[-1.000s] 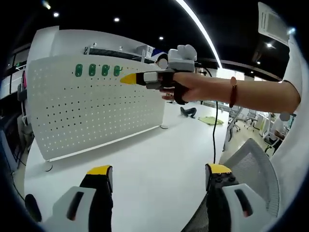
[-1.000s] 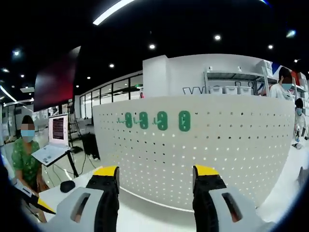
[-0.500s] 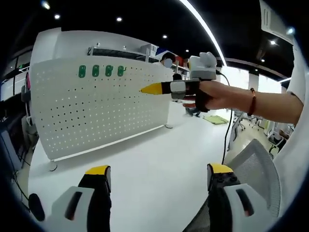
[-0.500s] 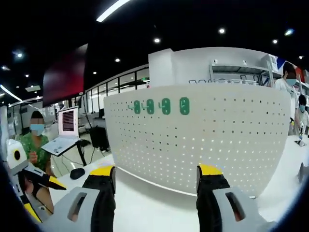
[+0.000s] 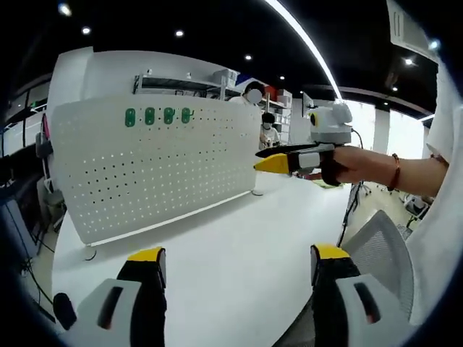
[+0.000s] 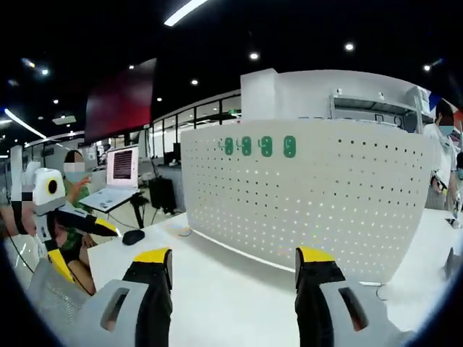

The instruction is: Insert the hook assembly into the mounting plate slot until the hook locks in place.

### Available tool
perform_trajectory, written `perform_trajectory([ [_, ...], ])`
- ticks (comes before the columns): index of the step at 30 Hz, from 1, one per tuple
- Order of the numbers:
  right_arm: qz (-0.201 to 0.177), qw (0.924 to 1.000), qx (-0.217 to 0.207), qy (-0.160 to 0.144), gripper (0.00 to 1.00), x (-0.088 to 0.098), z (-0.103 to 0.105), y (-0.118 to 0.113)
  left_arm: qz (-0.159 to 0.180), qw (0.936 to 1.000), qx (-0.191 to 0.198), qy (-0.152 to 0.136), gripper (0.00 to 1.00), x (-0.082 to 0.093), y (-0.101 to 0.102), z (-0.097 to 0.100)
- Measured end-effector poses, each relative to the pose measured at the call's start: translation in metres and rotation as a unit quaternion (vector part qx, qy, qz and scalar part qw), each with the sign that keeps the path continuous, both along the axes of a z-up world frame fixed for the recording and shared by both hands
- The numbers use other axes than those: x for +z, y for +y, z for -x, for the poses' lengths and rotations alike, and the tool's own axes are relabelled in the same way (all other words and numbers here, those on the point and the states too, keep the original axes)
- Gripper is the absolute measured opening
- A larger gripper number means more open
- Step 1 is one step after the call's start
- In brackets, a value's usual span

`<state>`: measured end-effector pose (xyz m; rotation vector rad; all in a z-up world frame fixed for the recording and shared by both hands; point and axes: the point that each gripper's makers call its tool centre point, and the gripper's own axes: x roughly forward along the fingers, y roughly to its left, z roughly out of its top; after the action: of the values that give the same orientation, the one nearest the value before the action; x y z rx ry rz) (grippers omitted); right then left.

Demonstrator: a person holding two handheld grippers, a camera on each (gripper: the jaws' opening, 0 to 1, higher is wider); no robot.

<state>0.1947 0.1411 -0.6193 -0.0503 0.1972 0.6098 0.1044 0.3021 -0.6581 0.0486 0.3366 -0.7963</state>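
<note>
Standing upright at centre-left of the left gripper view: a white perforated mounting plate [image 5: 155, 163], carrying four green hooks [image 5: 157, 116] in a row near its top edge, resting on a white table [image 5: 239, 260]. Rising from the bottom of that view, well apart and gripping nothing: the yellow-tipped jaws of the left gripper [image 5: 237, 254]. Reaching in from the right at mid-height: the right gripper [image 5: 278, 157], held by a hand [image 5: 354, 163], its tips spread slightly with nothing between. Showing at centre-right of the right gripper view: the same plate [image 6: 311, 191] with its green hooks [image 6: 259, 146] in the upper centre. Spreading wide and empty at the bottom: the right gripper's [image 6: 235, 256] jaws. Appearing at far left: the left gripper [image 6: 69, 231], with a seated person [image 6: 72, 210] and a laptop [image 6: 119, 181] behind it.
</note>
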Motion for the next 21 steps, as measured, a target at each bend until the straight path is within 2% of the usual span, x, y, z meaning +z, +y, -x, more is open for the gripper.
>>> perform_trajectory([
  [5, 0.004, 0.9999, 0.015, 0.000, 0.72, 0.000, 0.019, -0.004, -0.002, 1.0000, 0.006, -0.007, 0.84, 0.005, 0.004, -0.002],
  [6, 0.016, 0.9996, 0.023, -0.003, 0.72, -0.002, 0.024, -0.004, 0.000, 1.0000, 0.007, -0.007, 0.85, 0.005, 0.005, -0.002],
  [8, 0.012, 0.9997, 0.022, -0.005, 0.73, -0.001, 0.029, -0.006, 0.009, 0.9999, 0.011, 0.000, 0.85, 0.006, 0.006, -0.002],
  [10, 0.003, 0.9997, 0.024, 0.004, 0.76, -0.005, 0.033, -0.008, 0.006, 0.9999, 0.014, -0.006, 0.85, 0.006, 0.007, -0.003],
  [12, 0.013, 0.9996, 0.023, 0.004, 0.76, -0.010, 0.037, -0.010, 0.008, 0.9998, 0.016, -0.003, 0.85, 0.005, 0.008, -0.004],
  [21, 0.011, 0.9997, 0.020, 0.011, 0.80, -0.014, 0.052, -0.023, -0.001, 0.9997, 0.026, -0.003, 0.86, 0.003, 0.014, -0.006],
])
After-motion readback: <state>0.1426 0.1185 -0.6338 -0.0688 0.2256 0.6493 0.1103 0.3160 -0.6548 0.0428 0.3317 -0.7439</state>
